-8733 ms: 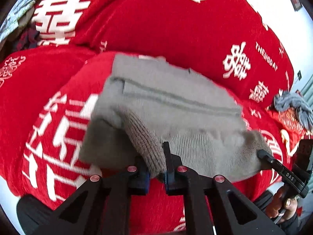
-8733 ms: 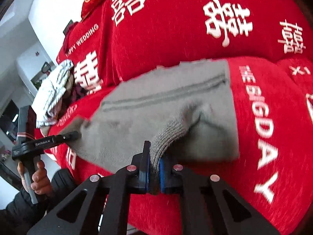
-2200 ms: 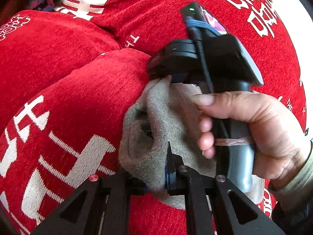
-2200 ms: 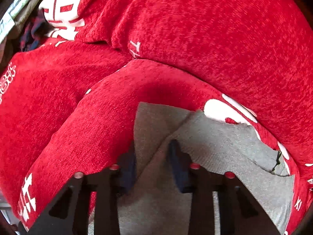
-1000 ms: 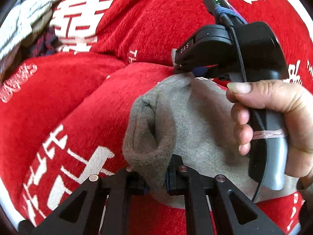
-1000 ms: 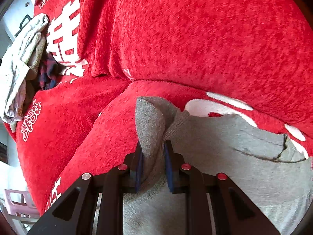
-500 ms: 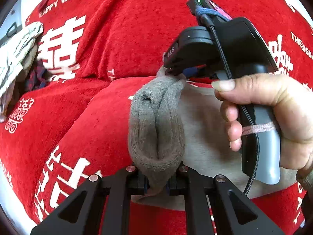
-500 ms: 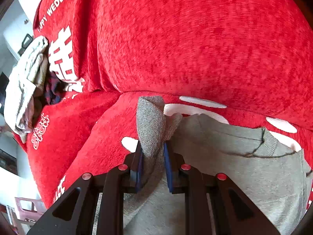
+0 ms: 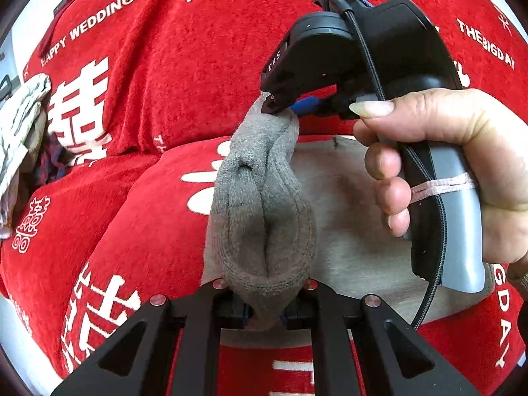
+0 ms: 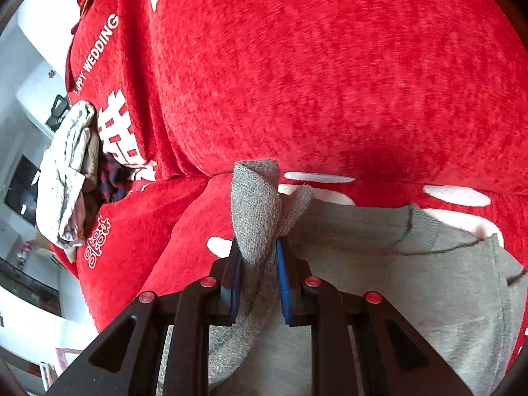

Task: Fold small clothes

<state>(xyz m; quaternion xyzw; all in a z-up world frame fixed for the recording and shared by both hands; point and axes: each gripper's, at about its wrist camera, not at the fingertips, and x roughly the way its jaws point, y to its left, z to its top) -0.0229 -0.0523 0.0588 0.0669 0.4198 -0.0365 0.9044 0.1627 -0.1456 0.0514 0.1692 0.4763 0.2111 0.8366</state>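
At six o'clock in the left wrist view our left claw (image 9: 265,313) pinches a thick bunched roll of the grey knit garment (image 9: 260,231), its black jaws pressed against the wool with blue pad edges just showing. The knit is coarse and ribbed, creased into soft ridges that rise toward twelve o'clock. At the top of that roll, near one o'clock, our right claw (image 9: 280,107) bites the far end of the same fold; its matte black body carries a braided cable, and the person's right hand (image 9: 462,171) wraps the grey handle at three o'clock. Behind the roll the rest of the garment lies flat and smooth on the red sofa cover (image 9: 158,92), a plush, nubby fabric printed with white characters and lettering.

In the right wrist view the same right claw (image 10: 259,277) sits at six o'clock, blue pads squeezed on a standing flap of the garment (image 10: 254,208), whose flat body spreads toward four o'clock with a dark stitched seam. Beyond, the sofa cover (image 10: 330,82) swells into a rounded cushion at twelve o'clock. At nine o'clock a crumpled pale cloth pile (image 10: 66,171) rests against the sofa.
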